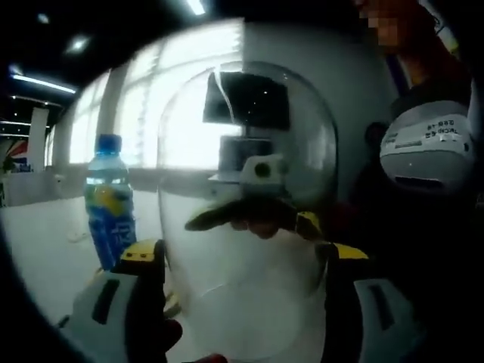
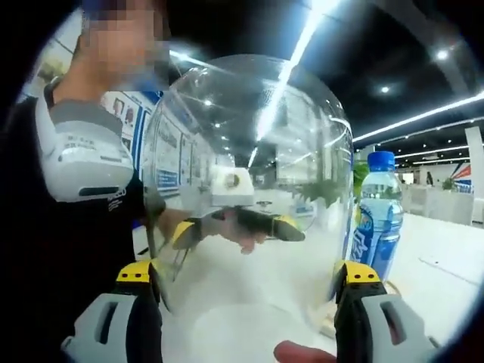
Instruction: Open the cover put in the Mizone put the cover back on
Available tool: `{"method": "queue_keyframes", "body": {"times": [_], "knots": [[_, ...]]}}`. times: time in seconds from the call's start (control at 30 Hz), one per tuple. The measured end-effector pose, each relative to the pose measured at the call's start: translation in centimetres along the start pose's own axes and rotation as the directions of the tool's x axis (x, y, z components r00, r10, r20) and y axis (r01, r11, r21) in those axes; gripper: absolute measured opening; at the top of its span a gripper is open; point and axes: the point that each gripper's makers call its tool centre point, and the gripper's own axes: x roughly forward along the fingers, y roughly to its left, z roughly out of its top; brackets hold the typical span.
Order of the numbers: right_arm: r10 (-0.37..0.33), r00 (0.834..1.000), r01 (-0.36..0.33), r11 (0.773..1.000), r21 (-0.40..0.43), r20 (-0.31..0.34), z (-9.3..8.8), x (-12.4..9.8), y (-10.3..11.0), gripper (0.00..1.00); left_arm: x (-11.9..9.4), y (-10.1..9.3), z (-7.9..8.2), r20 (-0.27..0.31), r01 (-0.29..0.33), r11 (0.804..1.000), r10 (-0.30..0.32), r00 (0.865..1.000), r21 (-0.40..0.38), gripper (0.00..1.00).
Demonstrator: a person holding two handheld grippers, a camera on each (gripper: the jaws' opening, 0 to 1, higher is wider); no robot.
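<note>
A clear dome-shaped cover (image 1: 249, 151) (image 2: 257, 136) is held up off the white table, gripped from two opposite sides. My left gripper (image 1: 242, 261) has its yellow-tipped jaws pressed on the dome's walls. My right gripper (image 2: 248, 280) clasps it the same way from the far side. Through the plastic, each view shows the other gripper facing it. The Mizone bottle (image 1: 112, 204) (image 2: 378, 219), with its blue label and blue cap, stands upright on the table. It is outside the cover, left of it in the left gripper view and right of it in the right gripper view.
The white table (image 1: 45, 249) (image 2: 439, 257) spreads out around the bottle. A person in dark clothes, with a white device on the chest (image 1: 427, 147) (image 2: 83, 155), stands close behind the cover. Bright windows (image 1: 144, 106) lie behind the bottle.
</note>
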Motion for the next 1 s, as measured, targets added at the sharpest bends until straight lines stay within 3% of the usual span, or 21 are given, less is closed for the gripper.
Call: {"method": "queue_keyframes", "body": {"times": [0.17, 0.5, 0.77, 1.0], "knots": [[-0.008, 0.999, 0.008, 1.0, 0.007, 0.032, 0.2, -0.1, 0.0, 0.89, 0.1, 0.0, 0.1, 0.005, 0.013, 1.0, -0.013, 1.0, 0.006, 0.74], [-0.013, 1.0, 0.012, 1.0, 0.02, 0.012, 0.3, 0.0, 0.2, 0.9, 0.1, -0.1, 0.3, 0.006, 0.017, 1.0, -0.017, 1.0, -0.011, 0.73], [-0.019, 0.999, 0.015, 0.996, 0.084, 0.04, 0.7, -0.3, -0.1, 0.9, 0.2, -0.1, 1.2, 0.017, 0.017, 0.998, -0.016, 1.0, -0.055, 0.73], [-0.025, 1.0, 0.026, 0.998, 0.061, -0.007, 1.3, -0.4, 0.2, 0.9, 0.3, -0.7, 1.2, -0.019, 0.007, 0.999, -0.008, 1.0, -0.05, 0.74]]}}
